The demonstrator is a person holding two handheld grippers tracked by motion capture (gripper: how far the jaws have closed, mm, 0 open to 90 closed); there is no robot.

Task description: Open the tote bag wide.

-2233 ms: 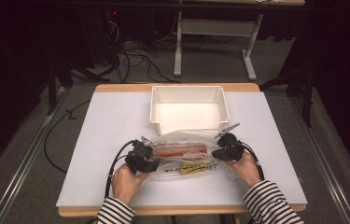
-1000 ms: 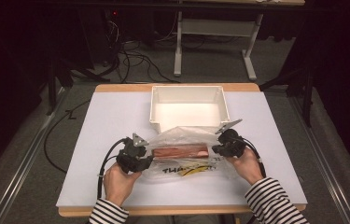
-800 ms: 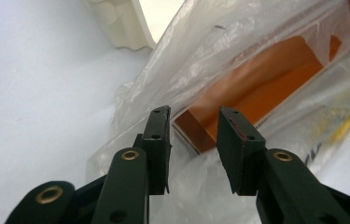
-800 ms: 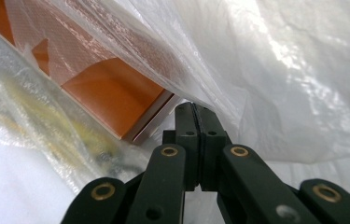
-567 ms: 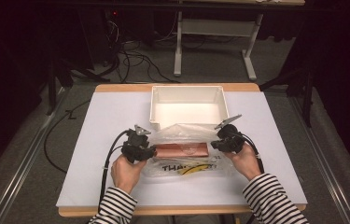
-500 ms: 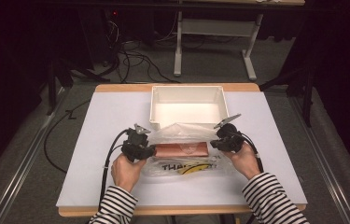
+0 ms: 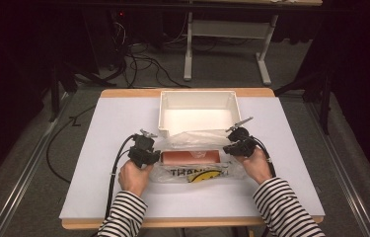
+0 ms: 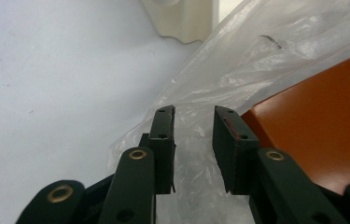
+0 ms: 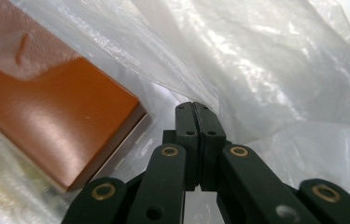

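Clear plastic bag w/ orange box inside lies at table centre, just at 6 o'clock of the white bin; right gripper is pressed together, prob. pinching the film at the bag's 3 o'clock edge, tho the view isn't sharp enough to be sure. Left gripper, jaws partly spread and just been closing w/ film between them, sits at 9 o'clock, so step looks like securing the 2nd grip; next needs a firm pinch on film, not box. White tabletop, dark room, cables on floor at 11 o'clock.

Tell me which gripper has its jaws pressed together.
The right gripper: its jaws meet with no gap, pinching the clear plastic bag. The left gripper has a visible gap, with bag film between the jaws.
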